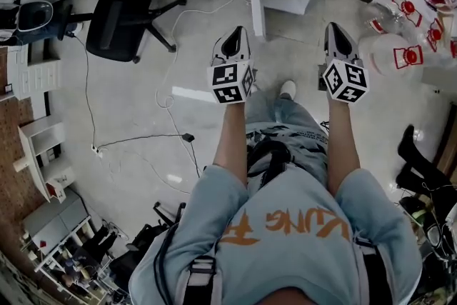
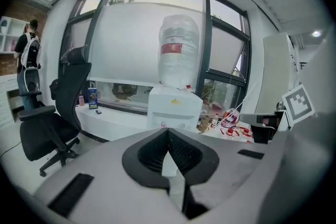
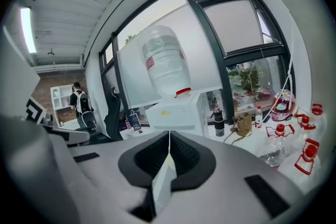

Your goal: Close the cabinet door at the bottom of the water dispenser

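While water bottle (image 2: 178, 50) sits atop dispenser (image 2: 174, 108), contents unclear | L gripper (image 2: 168, 131) jaws together | R gripper (image 3: 169, 135) jaws together

White water dispenser (image 2: 175, 107), clear bottle (image 2: 179, 34) w/ red label (image 2: 171, 49), blk chair (image 1: 118, 18), lt-blue sweatshirt (image 1: 285, 261) w/ orange lettering (image 1: 285, 223)

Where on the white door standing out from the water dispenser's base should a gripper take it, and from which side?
At the free end of the door, nearest the person, away from the water dispenser. It stands edge-on, so probably push its face on the head view's left with the shut left gripper.
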`<state>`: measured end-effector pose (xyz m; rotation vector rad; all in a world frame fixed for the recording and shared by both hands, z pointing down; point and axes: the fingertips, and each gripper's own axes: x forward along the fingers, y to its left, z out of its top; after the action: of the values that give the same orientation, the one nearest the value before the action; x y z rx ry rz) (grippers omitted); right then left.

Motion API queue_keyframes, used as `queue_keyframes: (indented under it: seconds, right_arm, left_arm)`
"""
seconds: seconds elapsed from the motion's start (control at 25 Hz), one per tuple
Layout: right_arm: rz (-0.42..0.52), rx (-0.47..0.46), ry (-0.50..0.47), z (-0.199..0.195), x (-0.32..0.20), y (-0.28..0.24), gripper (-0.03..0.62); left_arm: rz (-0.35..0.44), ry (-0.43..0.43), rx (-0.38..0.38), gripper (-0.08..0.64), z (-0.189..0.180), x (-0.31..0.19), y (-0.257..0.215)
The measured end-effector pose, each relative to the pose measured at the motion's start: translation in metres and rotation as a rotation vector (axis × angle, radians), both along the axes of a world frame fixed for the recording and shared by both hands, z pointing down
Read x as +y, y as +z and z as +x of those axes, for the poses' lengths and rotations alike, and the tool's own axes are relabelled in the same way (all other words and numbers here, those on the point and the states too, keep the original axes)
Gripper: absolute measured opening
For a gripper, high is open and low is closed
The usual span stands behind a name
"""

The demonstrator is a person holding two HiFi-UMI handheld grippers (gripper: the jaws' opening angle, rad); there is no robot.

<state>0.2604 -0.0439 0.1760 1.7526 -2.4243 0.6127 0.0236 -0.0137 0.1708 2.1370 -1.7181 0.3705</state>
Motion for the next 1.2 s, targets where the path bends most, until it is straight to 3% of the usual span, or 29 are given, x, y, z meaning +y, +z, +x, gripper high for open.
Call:
queue_keyframes:
  seconds: [0.36,0.52,1.04,1.2]
  right_arm:
    - [-0.039,0.067,-0.142,-0.065,-0.027,0.035,0.029]
    - [-0.080,0.108,-0.194,-0.083,-0.025,0.063,0.029]
    - [-0.177,0.213,-0.375,-0.133,0.011,0.156,0.029]
    - [-0.194,0.243,-0.419,-0.140,0.019,0.181,0.029]
  left_arm:
    - [-0.014,-0.048,0.019,0.020,-0.031,-0.019,0.016]
    - [-0.073,-0.081,0.016,0.020,-0.039,-0.014,0.051]
    - [-0.199,-0.013,0.072,0.020,-0.030,0.004,0.158]
    - [-0.207,-0.043,0.076,0.020,-0.035,0.014,0.192]
